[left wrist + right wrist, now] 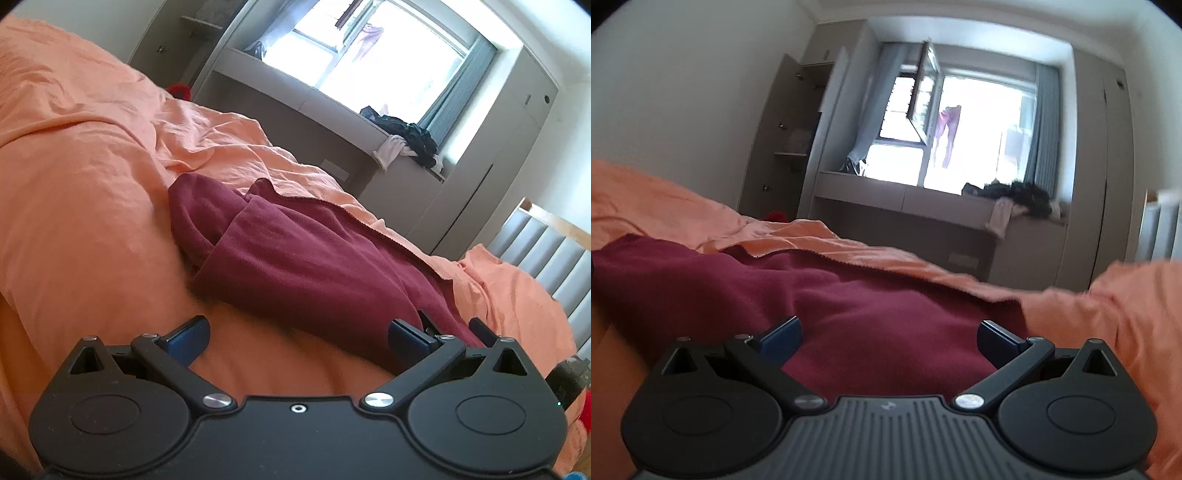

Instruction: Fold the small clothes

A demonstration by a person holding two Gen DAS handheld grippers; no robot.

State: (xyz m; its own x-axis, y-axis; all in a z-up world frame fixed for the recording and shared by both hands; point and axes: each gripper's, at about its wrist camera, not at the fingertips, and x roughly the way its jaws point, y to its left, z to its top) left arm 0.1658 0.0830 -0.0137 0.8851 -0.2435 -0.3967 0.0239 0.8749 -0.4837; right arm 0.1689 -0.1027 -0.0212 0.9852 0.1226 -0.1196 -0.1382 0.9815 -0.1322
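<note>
Maroon knitted garment point(295, 258), soft and partly folded over on itself, lies on a rumpled orange bedsheet point(92, 184) that covers the bed. In the left wrist view a folded edge faces the camera and a rounded fold bulges at the far left end of the cloth; its far side runs along a raised ridge of the orange sheet.

The left gripper point(299, 338) is spread wide, released, with nothing between its blue-padded fingers point(188, 338). It hangs low over bare orange sheet, just beside the near edge of the garment. The right-side finger sits close against the cloth's lower corner, though whether it actually touches is hard to tell from this angle. Just behind that finger, black parts of the other tool poke into view.

The right gripper point(890, 338) is likewise splayed fully apart and grips nothing. In the right wrist view the maroon cloth point(868, 295) fills the space between and beyond its fingers, so the tool sits directly over the garment, very near its surface; contact cannot be judged.

Beyond the bed stands a bright window point(960, 129) with grey curtains, a grey built-in ledge point(905, 199) below it, and a heap of dark clothes point(1015, 195) at the ledge's right end.
</note>
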